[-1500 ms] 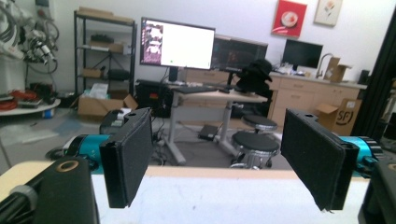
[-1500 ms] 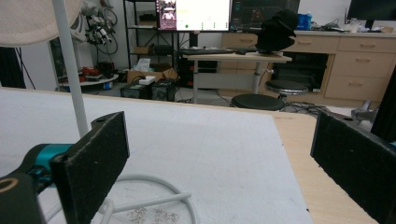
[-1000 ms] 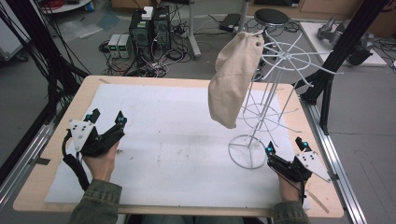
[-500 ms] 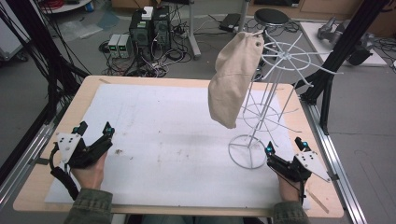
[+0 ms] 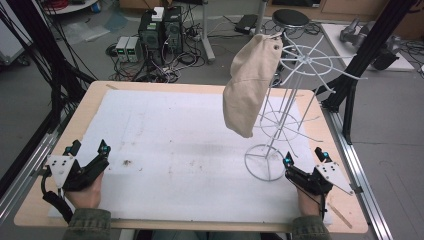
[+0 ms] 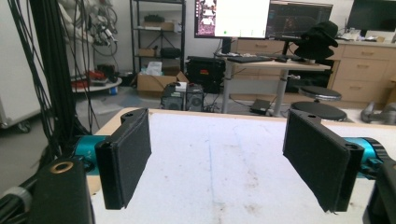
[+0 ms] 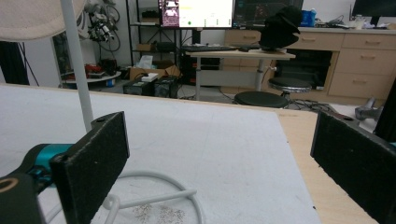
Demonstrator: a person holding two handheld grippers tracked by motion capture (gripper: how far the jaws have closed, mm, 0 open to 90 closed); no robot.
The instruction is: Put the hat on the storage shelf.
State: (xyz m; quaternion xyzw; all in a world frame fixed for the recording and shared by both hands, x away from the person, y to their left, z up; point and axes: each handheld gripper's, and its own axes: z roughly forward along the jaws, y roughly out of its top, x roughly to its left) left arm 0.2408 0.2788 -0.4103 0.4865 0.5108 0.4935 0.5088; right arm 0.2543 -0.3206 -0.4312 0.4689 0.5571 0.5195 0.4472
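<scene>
A white foam mat [image 5: 190, 150] covers the wooden table [image 5: 107, 89] amid cabled lab clutter. At the near-left corner the left gripper [image 5: 86, 148] rests, jaws spread and empty. Right of centre, a beige cloth hat [image 5: 250, 87] hangs on a white wire stand [image 5: 280, 125]. Beside its ring base the right gripper [image 5: 303, 156] rests, also spread and empty.

Robotics lab, monitors [image 6: 264, 18] on desks, computer towers [image 5: 159, 31] amid floor cables, equipment shelving [image 6: 156, 42]

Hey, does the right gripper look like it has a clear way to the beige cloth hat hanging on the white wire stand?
Probably yes. The right gripper sits open beside the white wire stand base, and the beige cloth hat hangs above, nothing between them but open air.
</scene>
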